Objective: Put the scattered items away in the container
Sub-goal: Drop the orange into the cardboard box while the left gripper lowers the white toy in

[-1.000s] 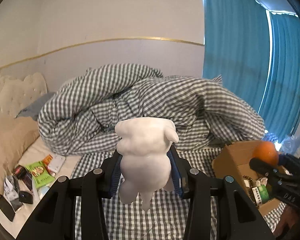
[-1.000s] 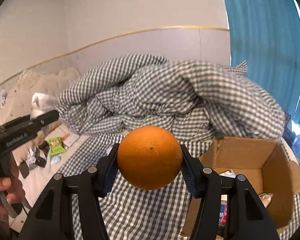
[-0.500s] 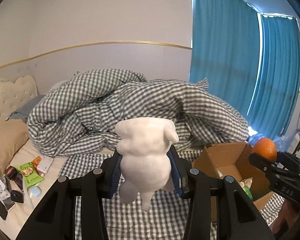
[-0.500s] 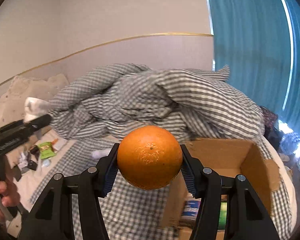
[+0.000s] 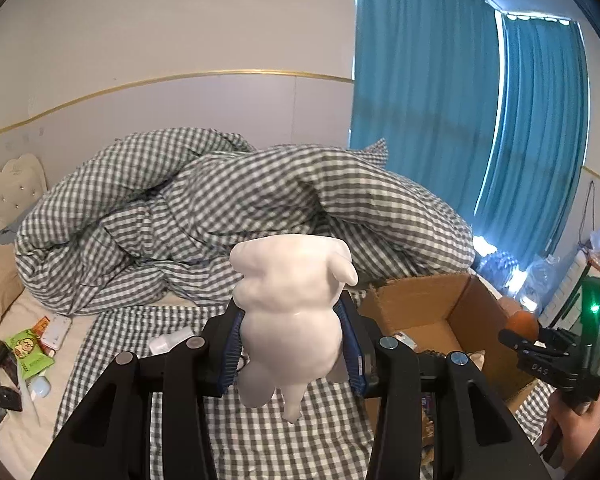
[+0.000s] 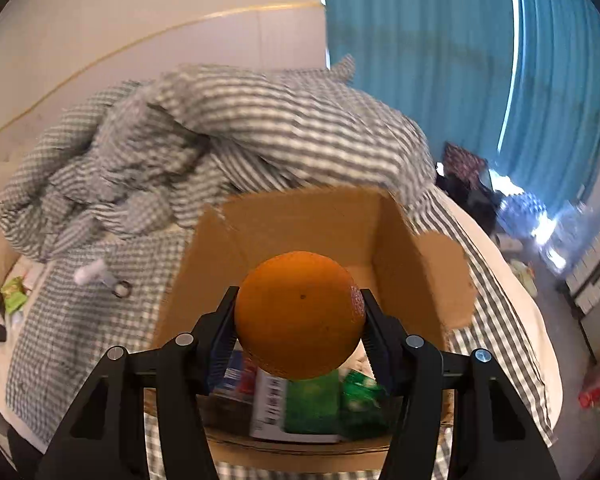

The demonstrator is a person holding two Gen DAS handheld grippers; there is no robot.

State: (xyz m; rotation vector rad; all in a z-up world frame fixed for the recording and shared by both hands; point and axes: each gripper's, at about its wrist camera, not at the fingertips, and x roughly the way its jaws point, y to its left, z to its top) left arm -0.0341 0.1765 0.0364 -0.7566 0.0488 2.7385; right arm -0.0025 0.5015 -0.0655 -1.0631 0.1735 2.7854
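The right gripper (image 6: 298, 320), clamping the orange (image 6: 299, 314), has swung over the cardboard box (image 6: 396, 240); the left gripper (image 5: 292, 352), clutching the white figurine (image 5: 290, 312), trails, both near release

The white animal-shaped figure (image 5: 290, 320) looks smooth and slightly glossy, like soft rubbery plastic, and the round orange fruit (image 6: 298, 314) has a finely pitted, dull-sheened peel. Matt black plastic forms both claws, with ribbed blue pads (image 5: 230, 354) and small shiny metal screws (image 6: 415, 341). The open brown box (image 6: 312, 224) is matt cardboard with rough torn edges, and the grey-and-white checked duvet (image 5: 188, 208) is soft crumpled cloth.
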